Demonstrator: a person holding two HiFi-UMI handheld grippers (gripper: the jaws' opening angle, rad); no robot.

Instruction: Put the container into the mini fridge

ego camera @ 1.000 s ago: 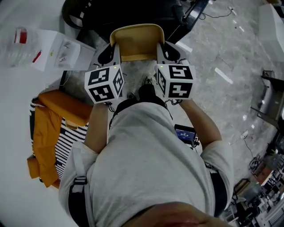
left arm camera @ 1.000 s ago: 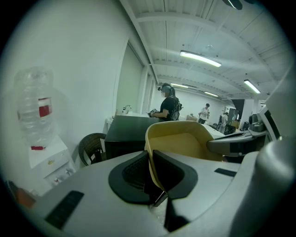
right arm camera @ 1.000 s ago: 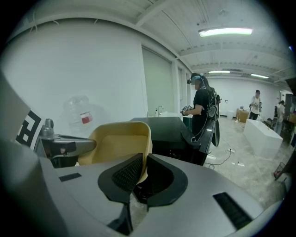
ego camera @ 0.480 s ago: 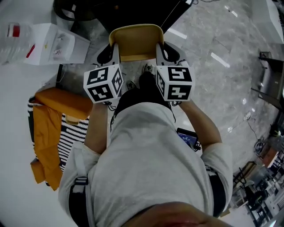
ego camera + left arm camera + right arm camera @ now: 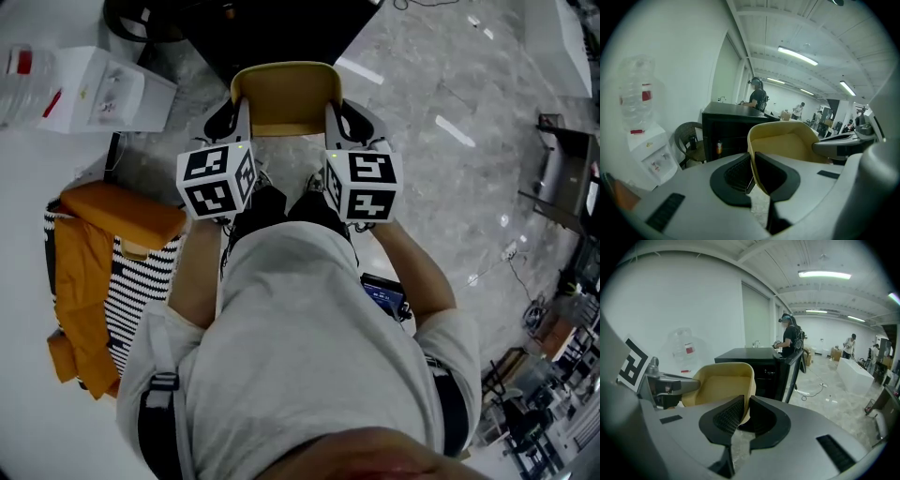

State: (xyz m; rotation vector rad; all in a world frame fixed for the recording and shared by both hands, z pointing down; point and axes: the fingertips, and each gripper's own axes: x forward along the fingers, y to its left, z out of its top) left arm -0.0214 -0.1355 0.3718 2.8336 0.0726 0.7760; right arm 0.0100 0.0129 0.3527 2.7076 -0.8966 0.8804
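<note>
A yellow open container (image 5: 286, 97) hangs in front of me, carried by both grippers. My left gripper (image 5: 236, 120) is shut on its left rim and my right gripper (image 5: 339, 118) on its right rim. In the left gripper view the pads of the left gripper (image 5: 752, 158) pinch the container (image 5: 787, 143) wall. The right gripper view shows the right gripper (image 5: 746, 405) clamped on the container (image 5: 719, 383) edge. The black mini fridge (image 5: 272, 33) stands just ahead on the floor; its door (image 5: 794, 366) is open to the right of the fridge body (image 5: 754, 359).
A white water dispenser (image 5: 94, 89) stands left of the fridge, with a dark wicker chair (image 5: 691, 143) between them. An orange cloth on a striped bag (image 5: 103, 253) lies at my left. A cable (image 5: 813, 390) trails on the marble floor. A person (image 5: 790, 336) stands behind the fridge.
Both grippers and the container have moved forward toward the fridge. The dispenser and the orange cloth have slid left and back in the head view. The grips have not changed.
</note>
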